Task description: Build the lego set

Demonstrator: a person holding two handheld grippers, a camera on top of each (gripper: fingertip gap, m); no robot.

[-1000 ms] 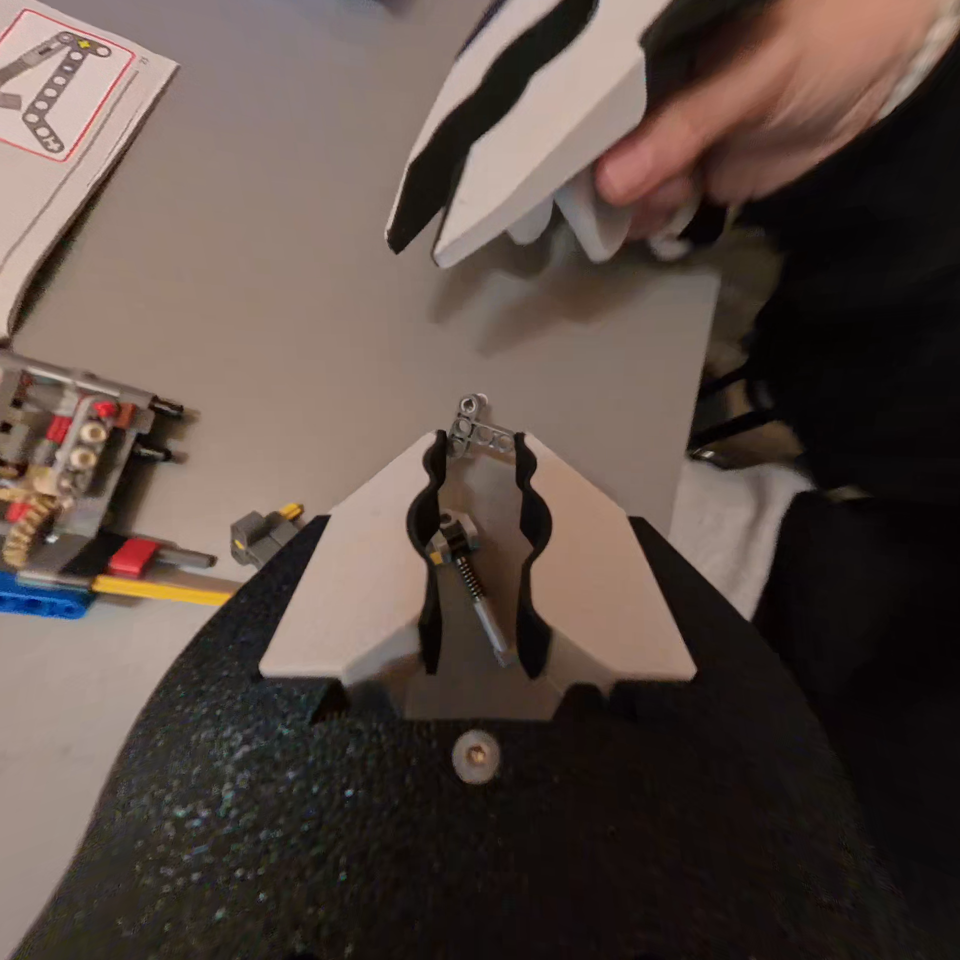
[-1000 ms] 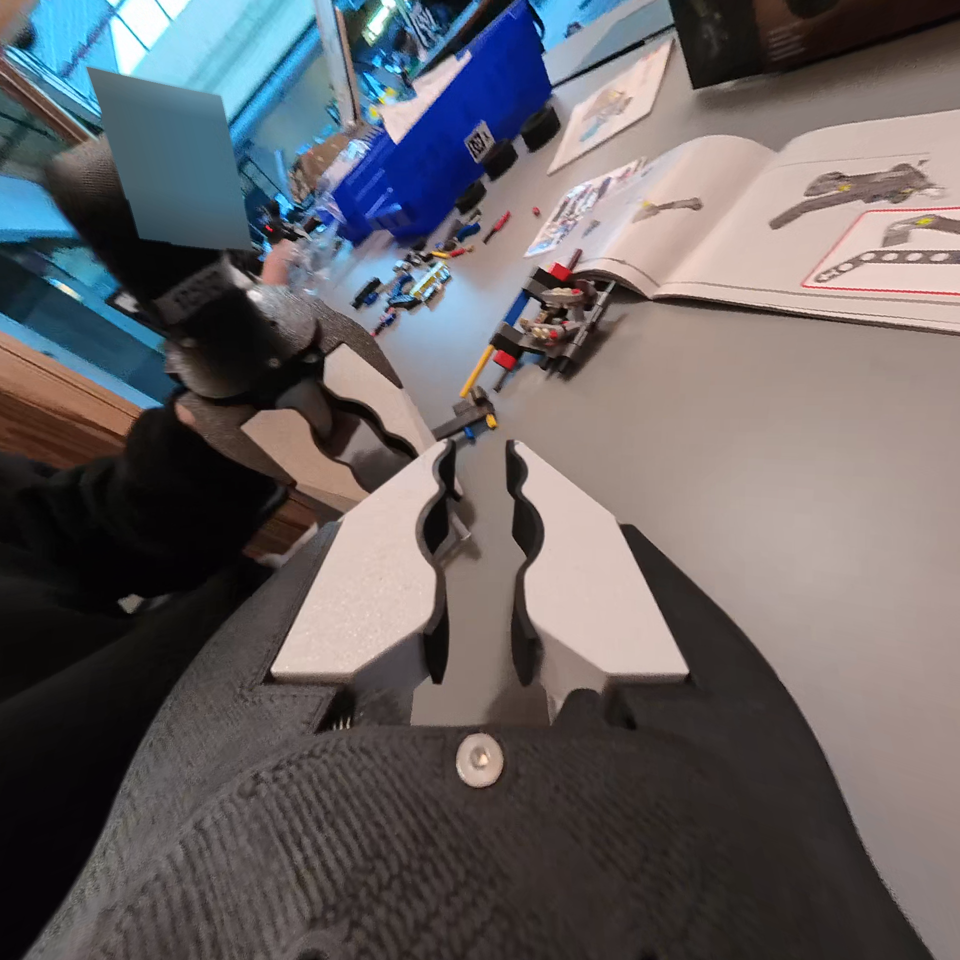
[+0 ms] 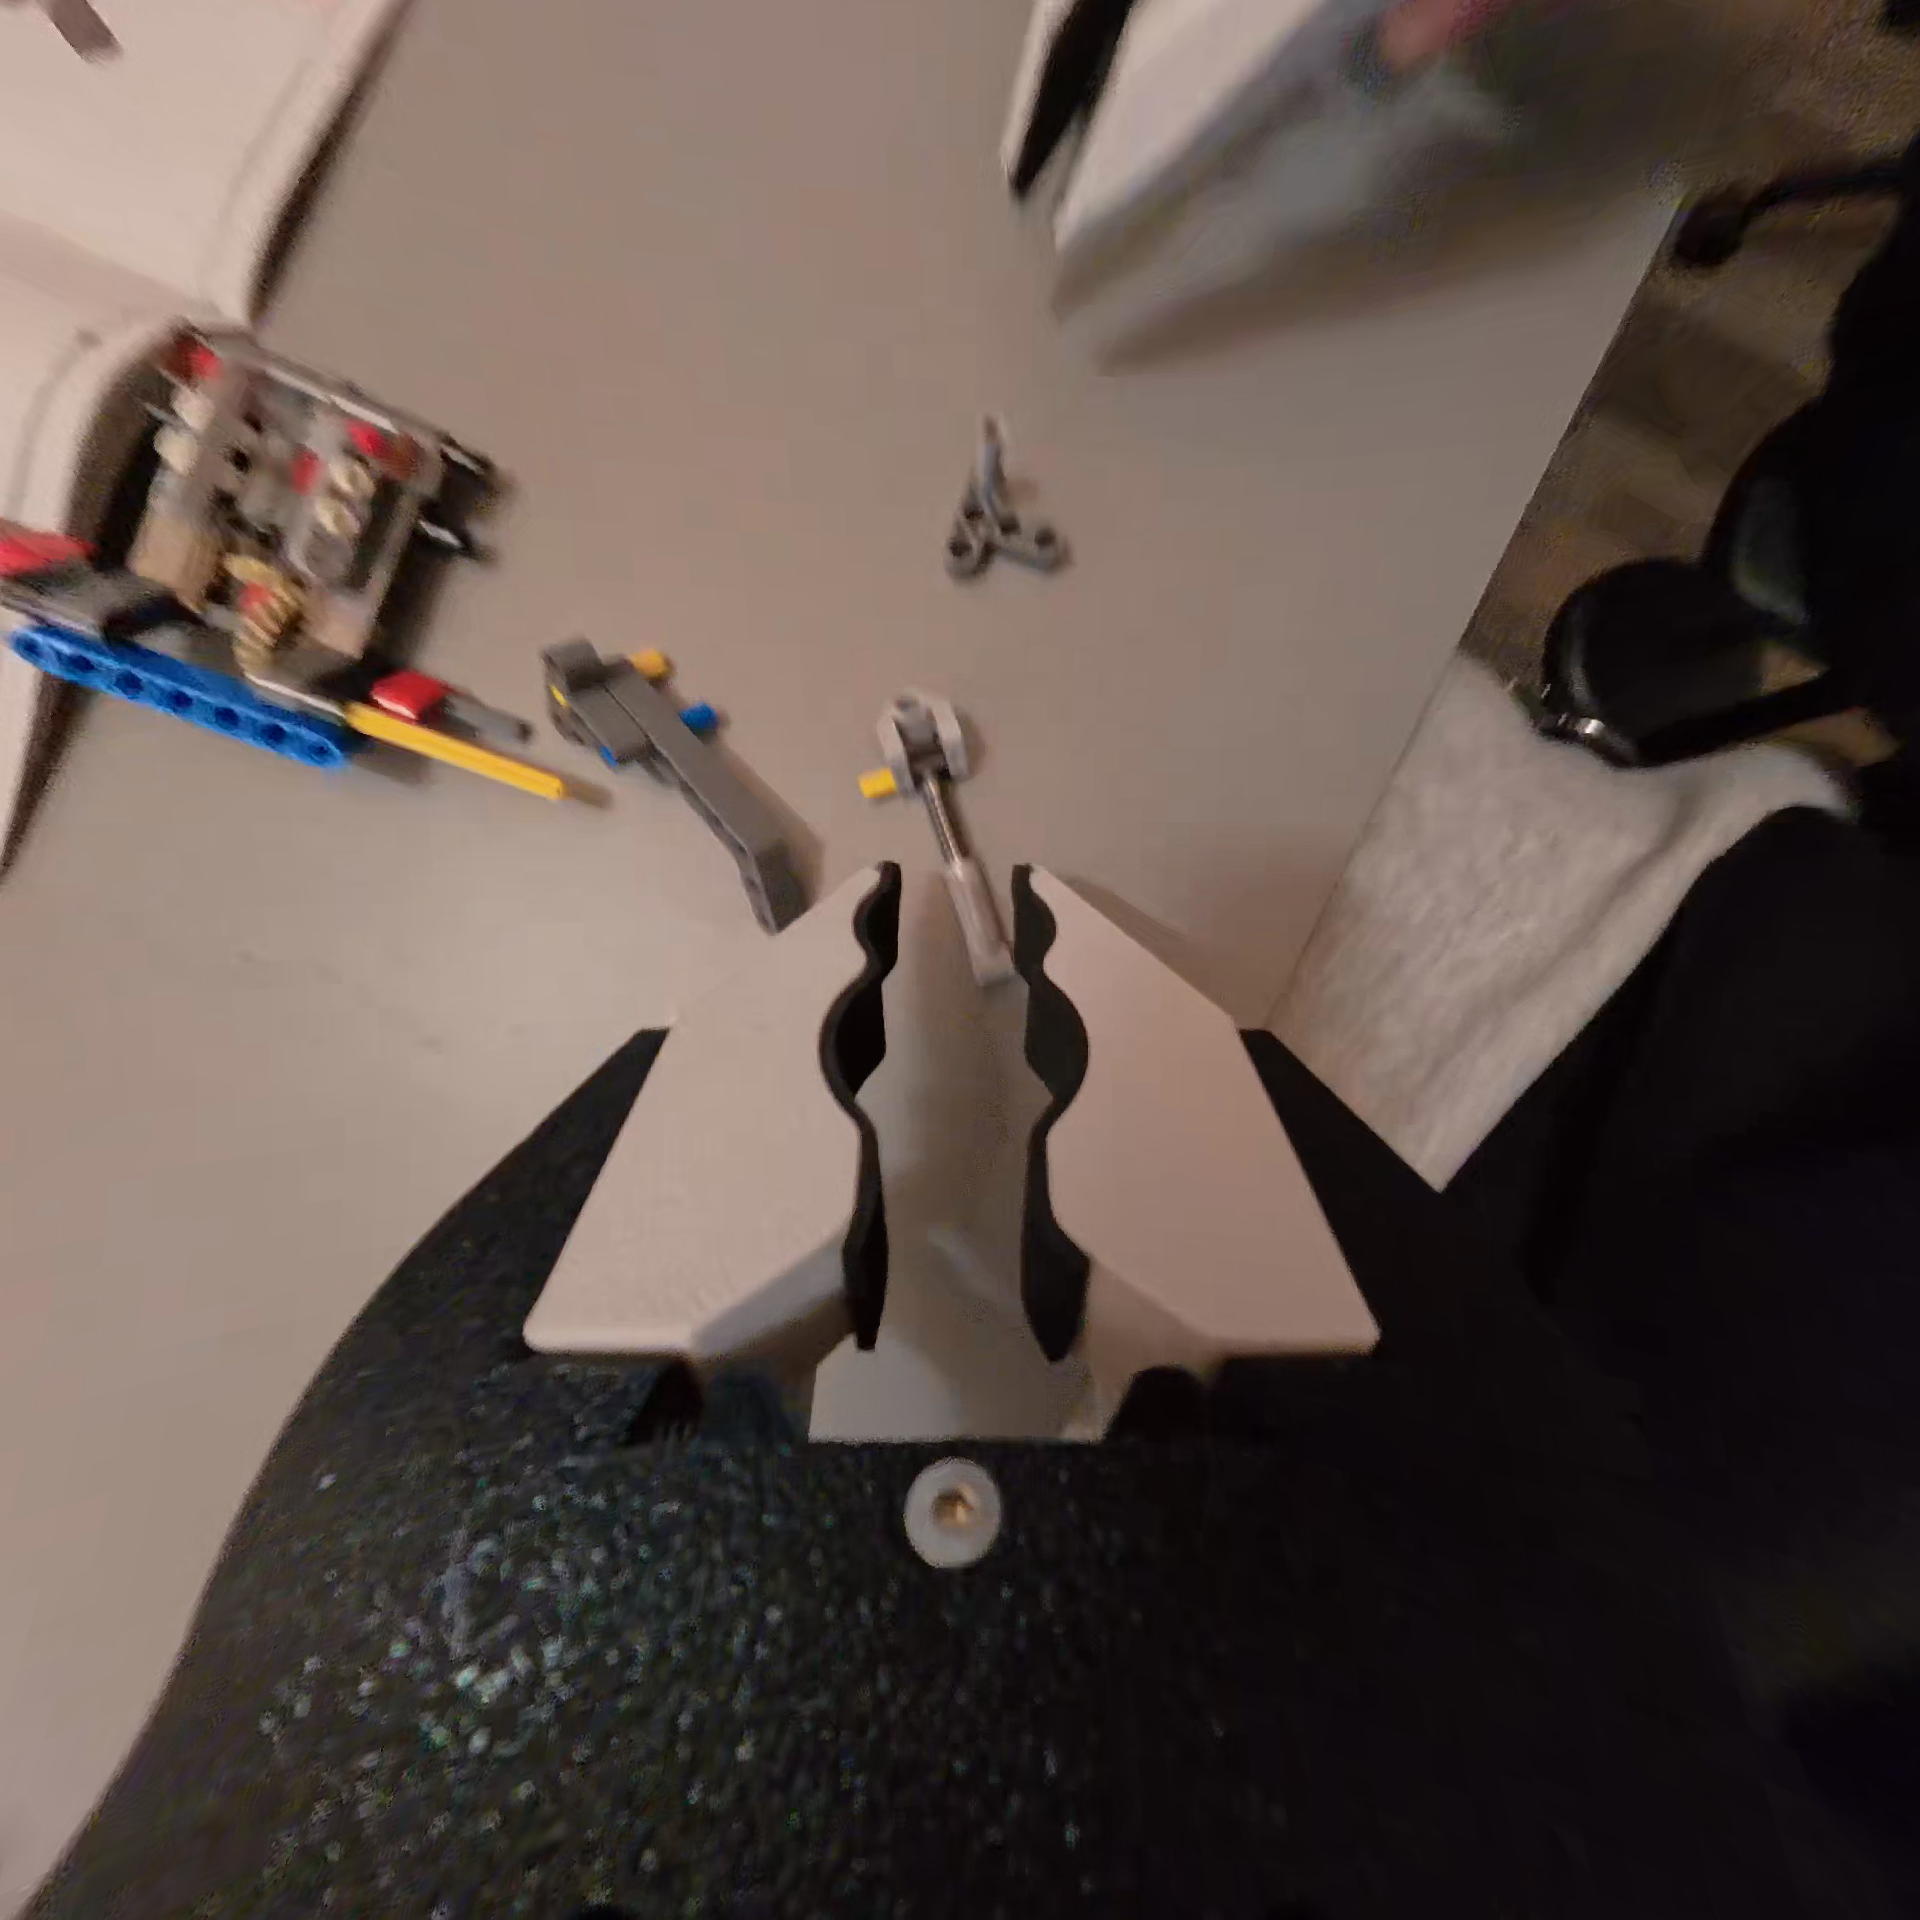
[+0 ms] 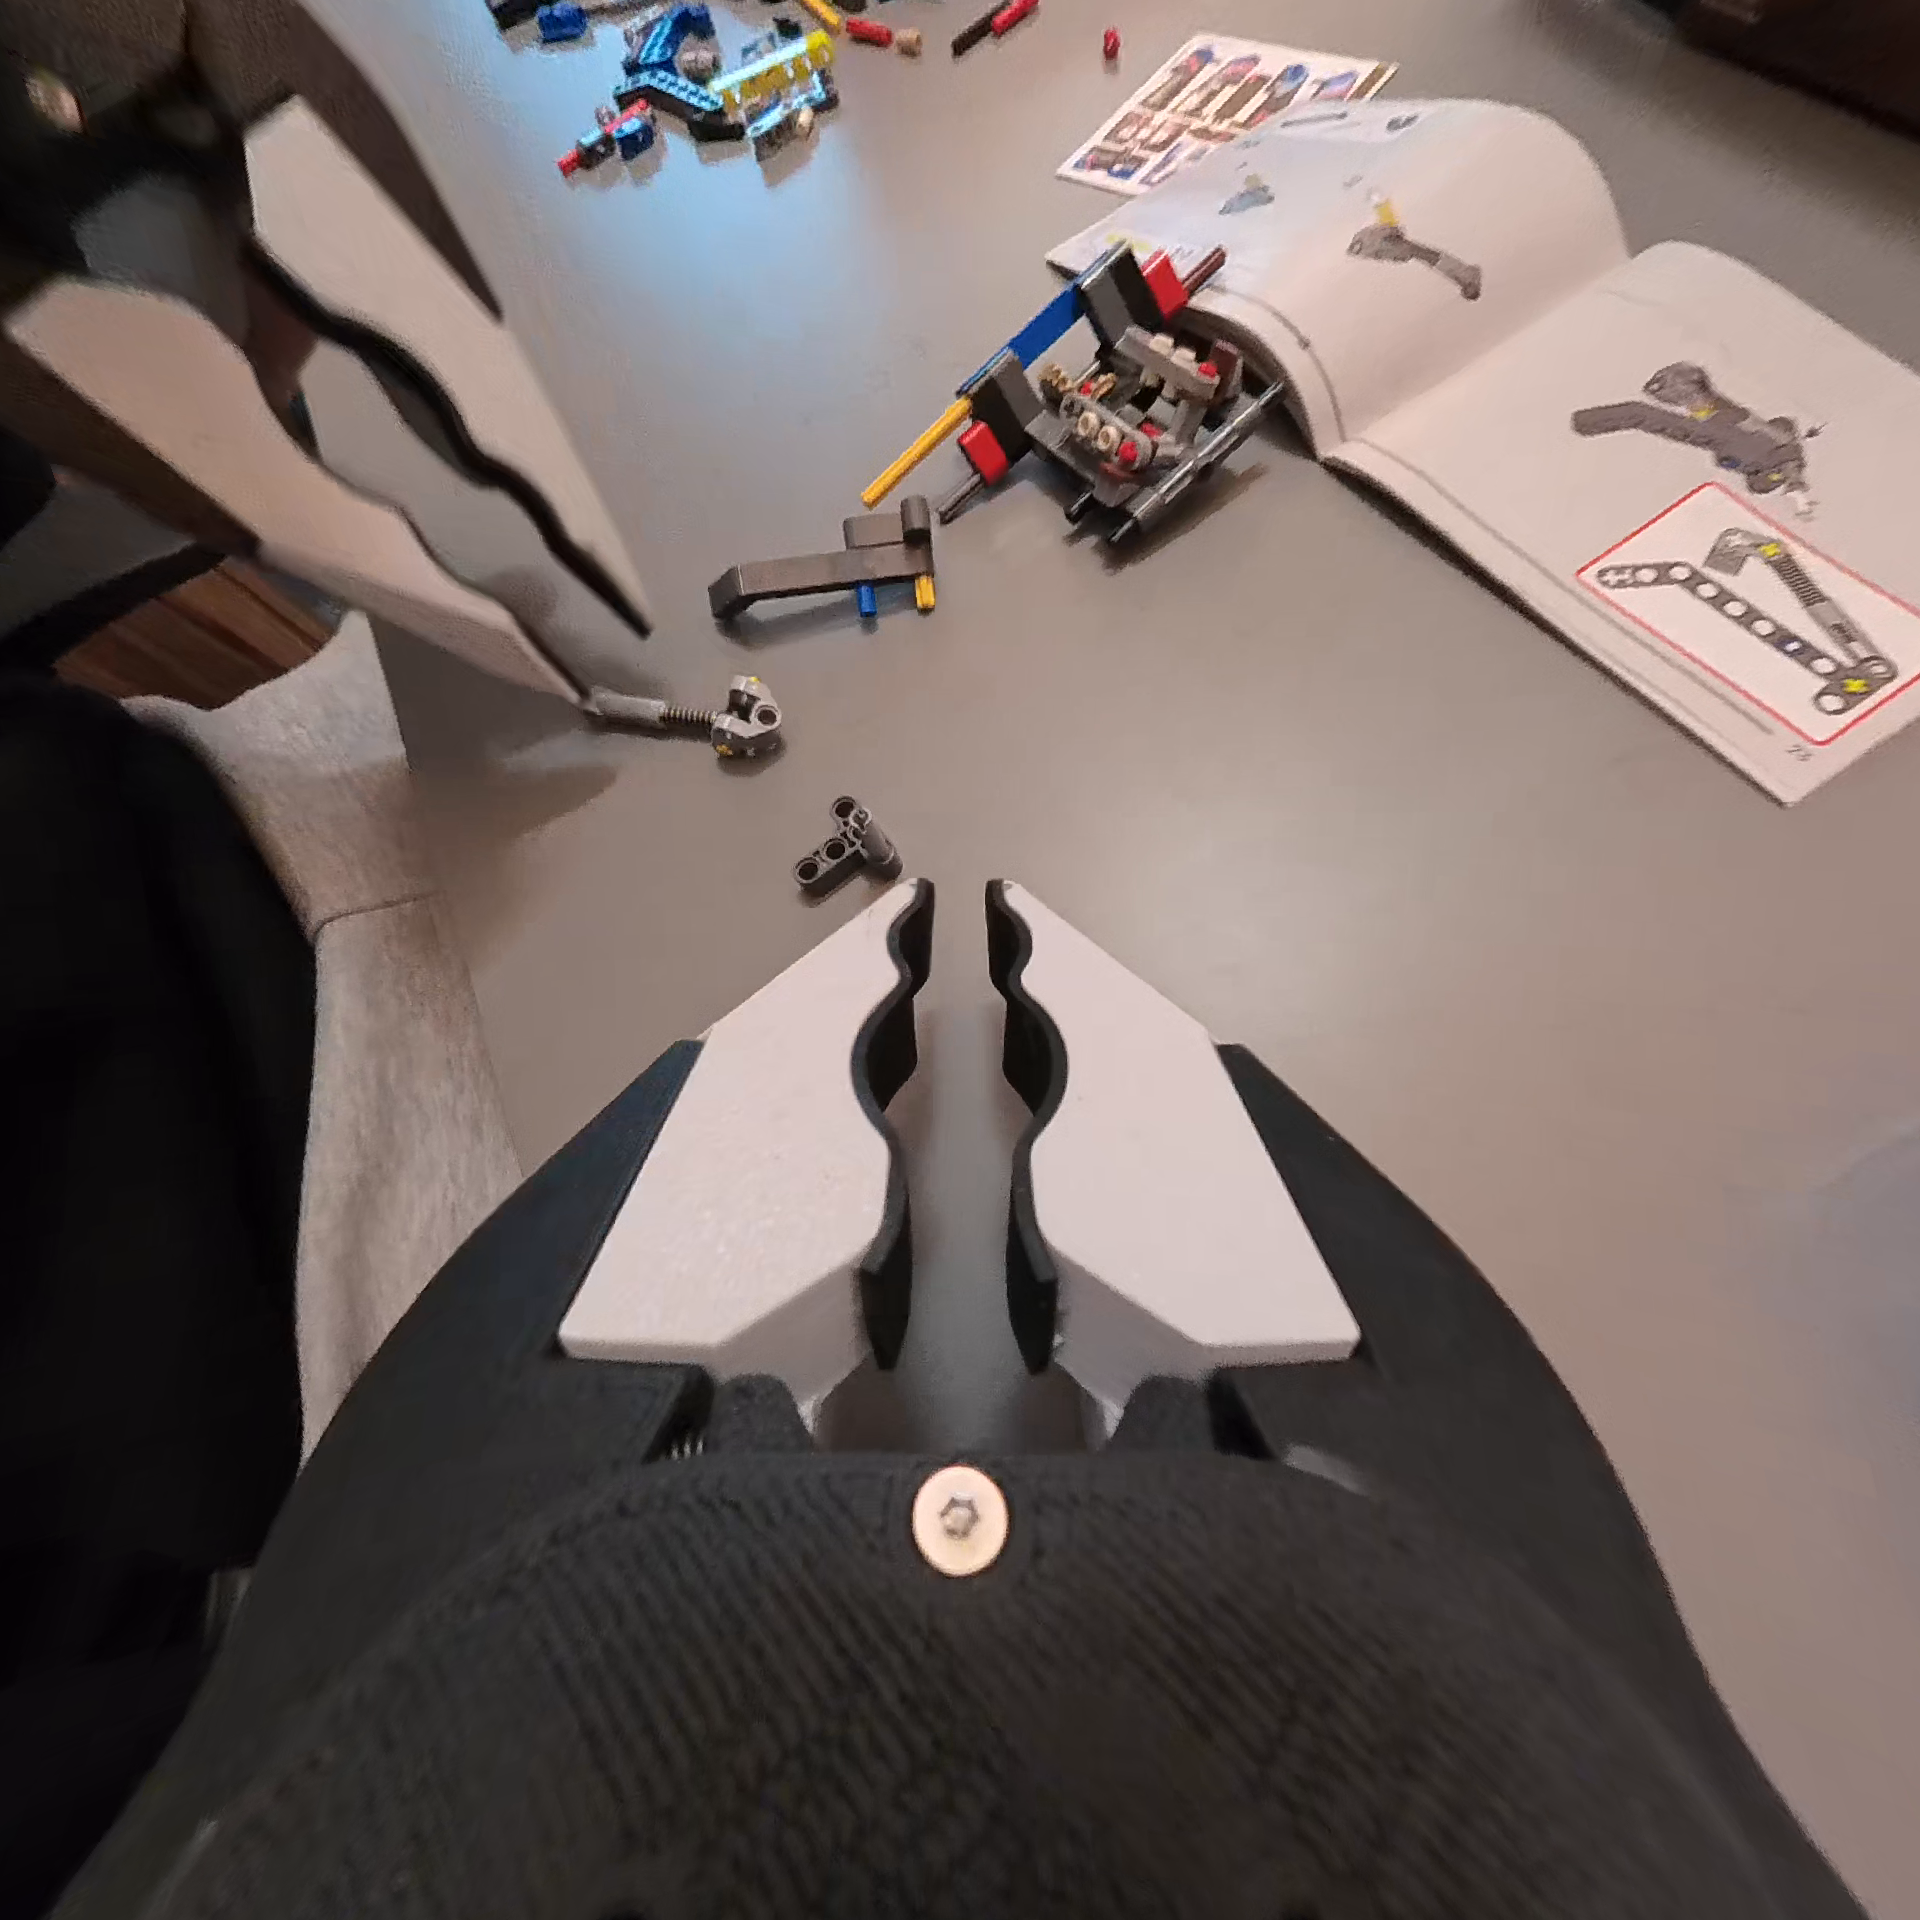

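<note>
A grey shock absorber (image 3: 940, 821) with a spring and a yellow pin lies on the grey table (image 3: 727, 260). My left gripper (image 3: 956, 883) is open, and the absorber's near end sits between the fingertips, close to the right finger. The right wrist view shows that gripper (image 4: 611, 660) with one tip at the absorber (image 4: 686, 715). A small dark grey angled connector (image 4: 847, 842) lies just left of my right gripper (image 4: 959, 888), which is open and empty. The connector also shows in the left wrist view (image 3: 997, 530).
A partly built assembly (image 4: 1122, 416) leans on the open instruction booklet (image 4: 1558, 364). A dark grey bent beam (image 4: 831, 571) with blue and yellow pins lies near it. Loose pieces (image 4: 717, 83) and a leaflet (image 4: 1226, 114) lie farther back. The table edge (image 3: 1455, 727) runs along the right.
My left gripper has drawn back, so the shock absorber now sits at its fingertips instead of deep between the fingers. My right gripper has swung down toward the table near the connector.
</note>
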